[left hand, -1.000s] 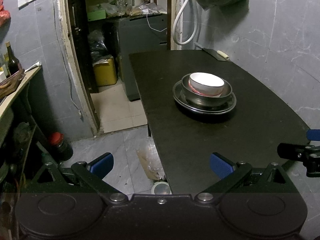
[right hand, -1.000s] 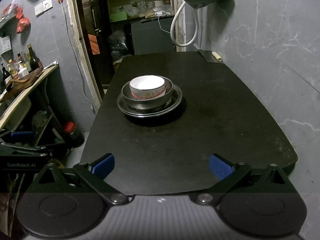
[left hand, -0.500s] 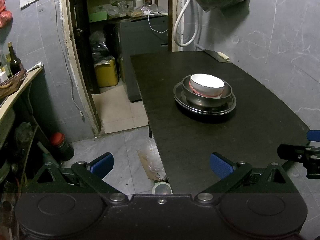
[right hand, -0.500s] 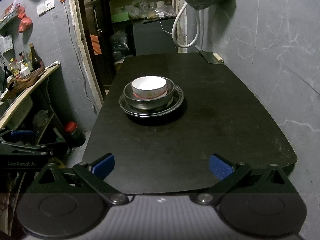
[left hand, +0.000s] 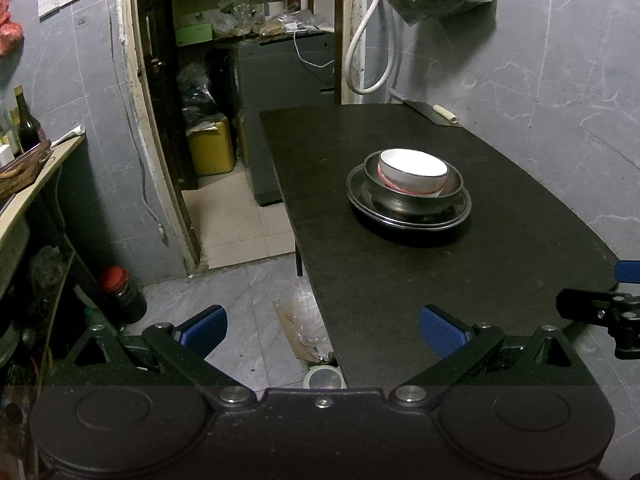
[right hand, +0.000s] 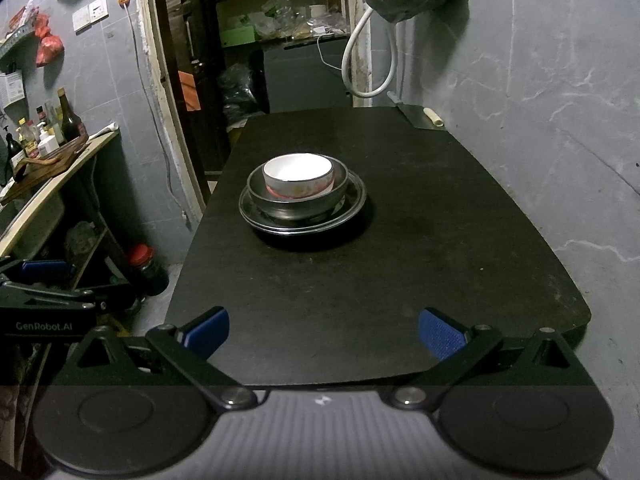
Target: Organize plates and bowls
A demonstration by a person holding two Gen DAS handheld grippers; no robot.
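A white bowl (right hand: 298, 174) sits inside a steel bowl (right hand: 280, 204), which rests on stacked steel plates (right hand: 352, 200) in the middle of the black table (right hand: 400, 280). The same stack shows in the left wrist view, with the white bowl (left hand: 412, 168), steel bowl (left hand: 400, 200) and plates (left hand: 460, 212). My left gripper (left hand: 322, 330) is open and empty, off the table's near left corner. My right gripper (right hand: 322, 330) is open and empty above the table's near edge, well short of the stack.
A knife (right hand: 424, 116) lies at the table's far right corner by the wall. A side counter with bottles (right hand: 60, 124) stands to the left. A red-lidded jar (left hand: 120, 292) and a plastic bag (left hand: 304, 316) are on the floor. A doorway (left hand: 240, 80) opens behind.
Both grippers have drifted slightly left; the stack of dishes has not moved. Both stay open.
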